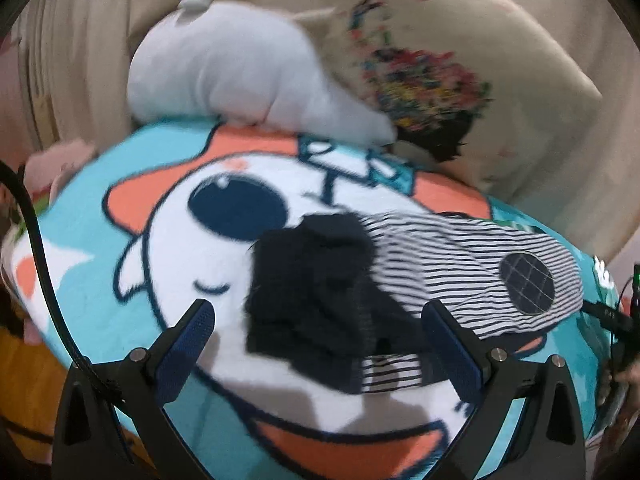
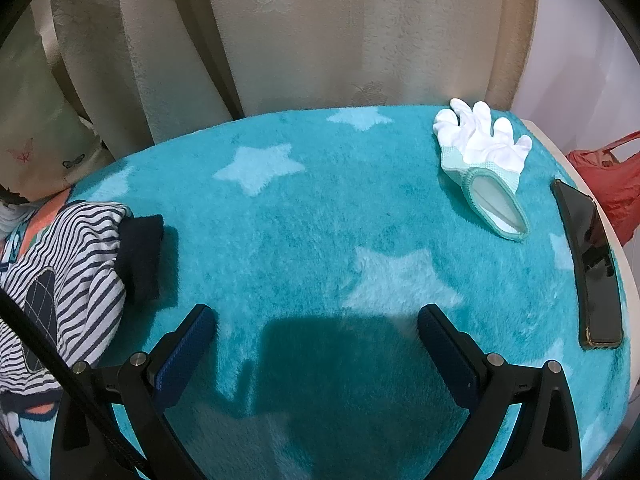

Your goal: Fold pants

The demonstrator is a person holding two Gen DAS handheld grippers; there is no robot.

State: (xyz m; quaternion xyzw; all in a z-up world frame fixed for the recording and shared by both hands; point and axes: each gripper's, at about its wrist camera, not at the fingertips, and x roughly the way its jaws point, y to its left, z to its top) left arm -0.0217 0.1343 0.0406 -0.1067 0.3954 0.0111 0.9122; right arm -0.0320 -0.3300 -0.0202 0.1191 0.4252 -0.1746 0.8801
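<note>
Small striped pants (image 1: 452,268) with dark navy cuffs (image 1: 316,292) and a round navy knee patch (image 1: 526,286) lie bunched on a teal cartoon-dog blanket (image 1: 100,280). My left gripper (image 1: 318,320) hovers open just above the dark cuffs, nothing between its blue-padded fingers (image 1: 192,340). In the right wrist view the same pants (image 2: 68,280) lie at the far left, with a navy cuff (image 2: 142,256) sticking out. My right gripper (image 2: 318,320) stands open over bare teal blanket (image 2: 320,208), well to the right of the pants.
A white plush toy (image 1: 240,68) and a printed cushion (image 1: 440,80) lie behind the pants. On the right part of the blanket are a white glove (image 2: 484,160) and a dark phone (image 2: 588,264). A red bag (image 2: 612,184) sits past the edge; beige curtains (image 2: 320,32) hang behind.
</note>
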